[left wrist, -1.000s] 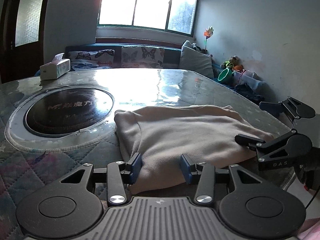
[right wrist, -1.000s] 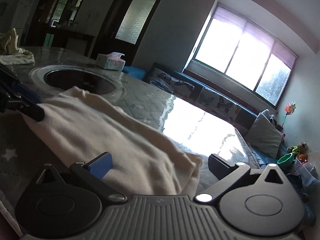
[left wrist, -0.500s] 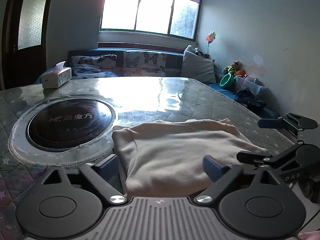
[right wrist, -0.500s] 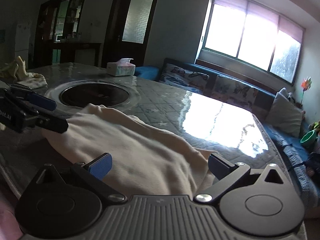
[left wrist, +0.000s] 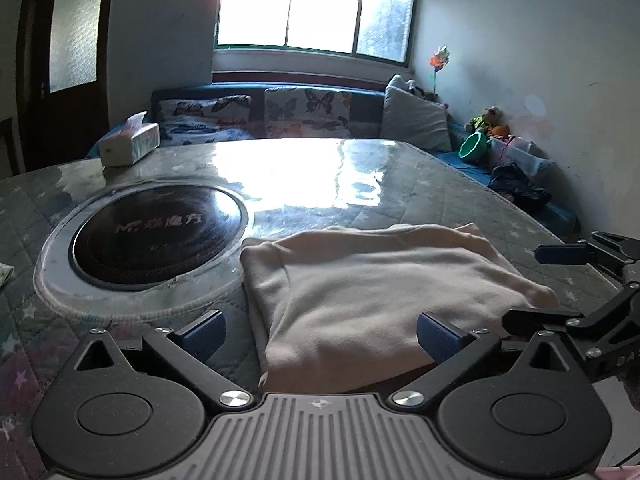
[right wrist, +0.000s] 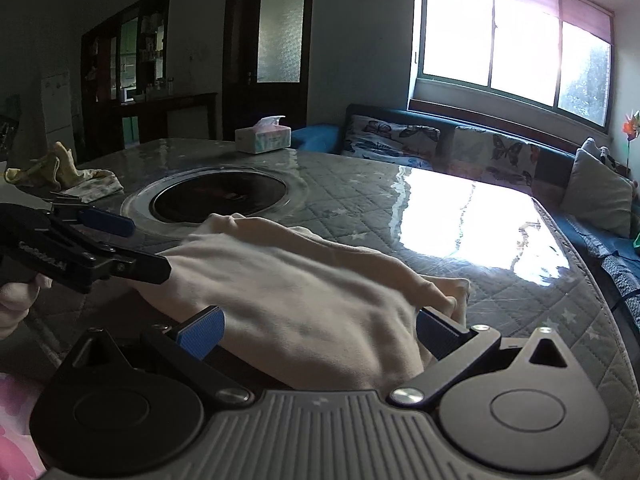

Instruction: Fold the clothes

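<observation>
Daylight from a far window floods the left wrist view, where a folded beige garment (left wrist: 372, 300) lies on the near right part of a quilted worktop (left wrist: 400, 176) under a glossy clear cover. The left claw (left wrist: 320, 332) stands wide, its jaws having just been opening; the garment's near edge lies between its blue pads (left wrist: 202, 336) with neither pad pressing the cloth. To the garment's left a round dark hob (left wrist: 160, 236) is sunk in the worktop, and a tissue box (left wrist: 130, 144) sits at the far left corner. The right claw (left wrist: 560, 284) reaches in from the right edge, one finger over the garment's right corner.

Seen from the right wrist, the same garment (right wrist: 288, 292) spreads across the near worktop (right wrist: 500, 280), its far end close to the hob (right wrist: 220, 196). The right claw (right wrist: 318, 332) is spread wide around the garment's near end; the right-hand pad (right wrist: 434, 334) touches a bunched fold, the other pad stands clear. The left claw (right wrist: 132, 248) enters from the left, open, gripped by a hand (right wrist: 16, 300). Yellow cloth (right wrist: 60, 172) lies at the far left, with the tissue box (right wrist: 262, 140) beyond the hob.
</observation>
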{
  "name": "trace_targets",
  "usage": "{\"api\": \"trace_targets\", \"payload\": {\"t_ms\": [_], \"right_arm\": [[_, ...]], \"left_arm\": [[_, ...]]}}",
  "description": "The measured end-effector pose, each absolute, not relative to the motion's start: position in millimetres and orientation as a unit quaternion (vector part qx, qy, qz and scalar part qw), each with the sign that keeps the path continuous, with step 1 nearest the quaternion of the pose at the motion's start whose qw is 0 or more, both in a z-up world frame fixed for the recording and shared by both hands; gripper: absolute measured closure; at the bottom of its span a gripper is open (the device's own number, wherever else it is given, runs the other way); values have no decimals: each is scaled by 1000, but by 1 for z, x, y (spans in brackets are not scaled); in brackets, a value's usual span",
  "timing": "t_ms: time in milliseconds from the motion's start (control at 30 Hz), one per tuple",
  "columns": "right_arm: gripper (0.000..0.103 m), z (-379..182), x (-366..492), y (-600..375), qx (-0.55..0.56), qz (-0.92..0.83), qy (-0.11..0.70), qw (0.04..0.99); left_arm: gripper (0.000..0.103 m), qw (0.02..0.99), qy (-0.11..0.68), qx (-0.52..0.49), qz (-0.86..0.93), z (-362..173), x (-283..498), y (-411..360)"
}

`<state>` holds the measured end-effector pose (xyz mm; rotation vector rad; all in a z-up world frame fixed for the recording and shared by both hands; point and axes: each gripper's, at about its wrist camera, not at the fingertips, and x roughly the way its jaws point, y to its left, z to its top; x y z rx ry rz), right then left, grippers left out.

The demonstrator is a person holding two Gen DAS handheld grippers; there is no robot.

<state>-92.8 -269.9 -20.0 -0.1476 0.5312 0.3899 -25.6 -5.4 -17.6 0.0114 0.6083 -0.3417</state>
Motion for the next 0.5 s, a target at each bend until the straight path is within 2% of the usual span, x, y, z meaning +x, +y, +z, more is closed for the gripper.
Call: {"api": "trace_targets", "payload": {"t_ms": [500], "right_arm": [[0,-16,-107,-254,-79,213,268,936]], "left_arm": [[0,939,312,16,-145,-17,-30,-4]]}}
